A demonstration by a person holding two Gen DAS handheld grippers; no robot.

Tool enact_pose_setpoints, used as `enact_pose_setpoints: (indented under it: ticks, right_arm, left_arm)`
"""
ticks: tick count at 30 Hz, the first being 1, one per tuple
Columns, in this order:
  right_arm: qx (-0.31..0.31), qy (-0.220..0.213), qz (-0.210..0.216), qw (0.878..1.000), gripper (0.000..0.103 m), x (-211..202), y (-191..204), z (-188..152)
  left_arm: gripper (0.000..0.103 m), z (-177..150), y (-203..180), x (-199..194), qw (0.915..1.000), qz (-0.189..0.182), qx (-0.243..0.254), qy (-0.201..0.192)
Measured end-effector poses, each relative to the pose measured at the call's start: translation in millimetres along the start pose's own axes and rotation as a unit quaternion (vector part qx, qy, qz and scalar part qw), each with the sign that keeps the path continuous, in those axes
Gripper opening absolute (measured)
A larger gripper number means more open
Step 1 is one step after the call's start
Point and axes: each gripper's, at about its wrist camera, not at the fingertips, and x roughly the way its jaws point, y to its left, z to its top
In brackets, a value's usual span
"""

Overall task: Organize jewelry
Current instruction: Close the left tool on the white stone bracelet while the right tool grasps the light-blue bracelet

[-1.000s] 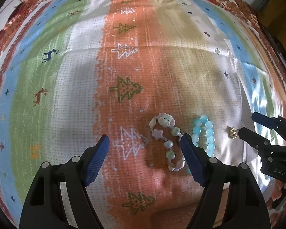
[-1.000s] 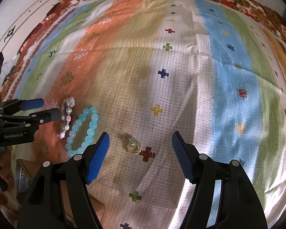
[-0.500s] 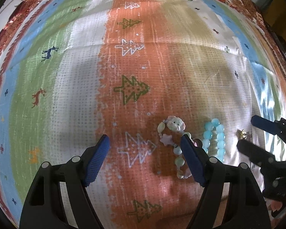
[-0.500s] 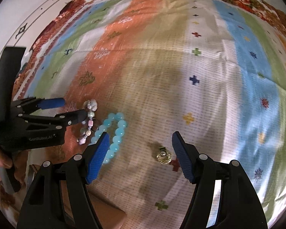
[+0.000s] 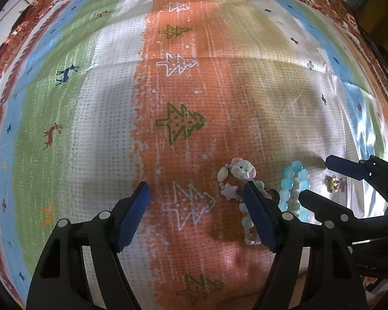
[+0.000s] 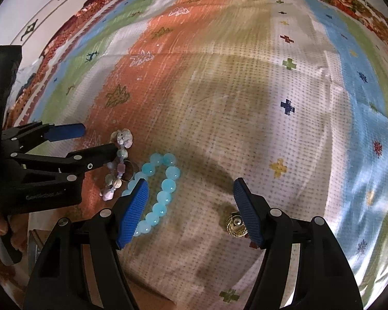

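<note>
On the table lies a striped woven cloth (image 5: 95,134) in orange, white, green and blue bands, printed with small trees, deer and crosses. Three pieces of jewelry lie on it near the closer edge. The pastel mixed-bead bracelet with a star bead and a fuzzy animal charm (image 5: 239,180) lies on the orange band; just beside it, on the pale band, is the round-bead translucent turquoise bracelet (image 6: 159,193), and further right, apart from both, the small gold-coloured ornament (image 6: 236,226) (too small to tell whether it is a ring or a brooch).

The left gripper (image 5: 196,214) hovers low with its blue-padded fingers spread wide and nothing between them; its right finger (image 5: 258,217) overlaps the mixed-bead bracelet in the left wrist view, and whether it touches cannot be told. The right gripper (image 6: 191,208) also has its fingers spread wide and empty. Its left finger (image 6: 133,211) covers part of the turquoise bracelet, and its right finger (image 6: 247,213) sits just beside the gold ornament.
</note>
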Motion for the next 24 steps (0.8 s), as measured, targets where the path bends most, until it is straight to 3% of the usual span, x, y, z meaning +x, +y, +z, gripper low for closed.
enact_pose_setpoints:
  ticks: [3, 12, 17, 18, 21, 24]
  right_arm:
    - [-0.004, 0.0, -0.004, 1.0, 0.068, 1, 1, 0]
    - [-0.007, 0.003, -0.025, 1.0, 0.052, 4, -1, -2]
    - [-0.004, 0.005, -0.032, 0.999, 0.042, 3, -5, -2]
    - [-0.004, 0.005, -0.033, 0.999, 0.041, 3, -5, -2]
    - [-0.003, 0.003, -0.034, 0.999, 0.033, 3, -7, -2]
    - [-0.002, 0.001, -0.034, 0.999, 0.019, 3, -9, -3]
  left_arm:
    - [0.071, -1, 0, 1, 1.0, 0.005, 0.001, -0.002]
    - [0.041, -3, 5, -2, 0.9992, 0.038, 0.003, -0.01]
    - [0.033, -2, 12, -4, 0.9991, 0.042, 0.003, -0.01]
    - [0.027, -2, 12, -5, 0.999, 0.042, 0.004, -0.011]
    - [0.015, -1, 14, -5, 0.9991, 0.042, 0.003, -0.011]
    - [0.013, 0, 12, -5, 0.9992, 0.038, 0.003, -0.011]
